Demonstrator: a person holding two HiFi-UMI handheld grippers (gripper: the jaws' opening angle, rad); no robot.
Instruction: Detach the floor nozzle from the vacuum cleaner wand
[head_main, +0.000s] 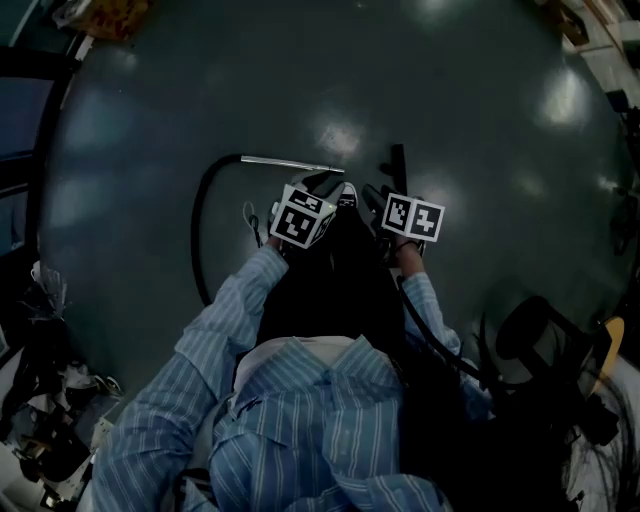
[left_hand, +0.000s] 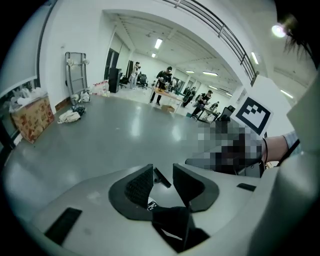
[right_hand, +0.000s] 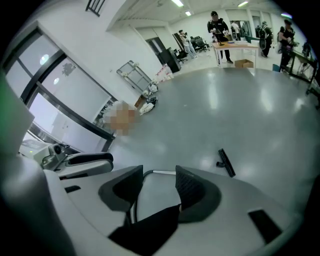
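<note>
Head view: the floor nozzle (head_main: 398, 166) is seen lying on the grey floor (head_main: 450, 100) just above centre frame. It is separated from the silver wand (head_main: 292, 163), which lies to its left with a black hose (head_main: 199, 230) attached. The left gripper (left_hand: 162, 182) is recorded with jaws apart and nothing grasped. The right gripper (right_hand: 159, 181) is likewise released and empty. Both are held clear of the floor.
</note>
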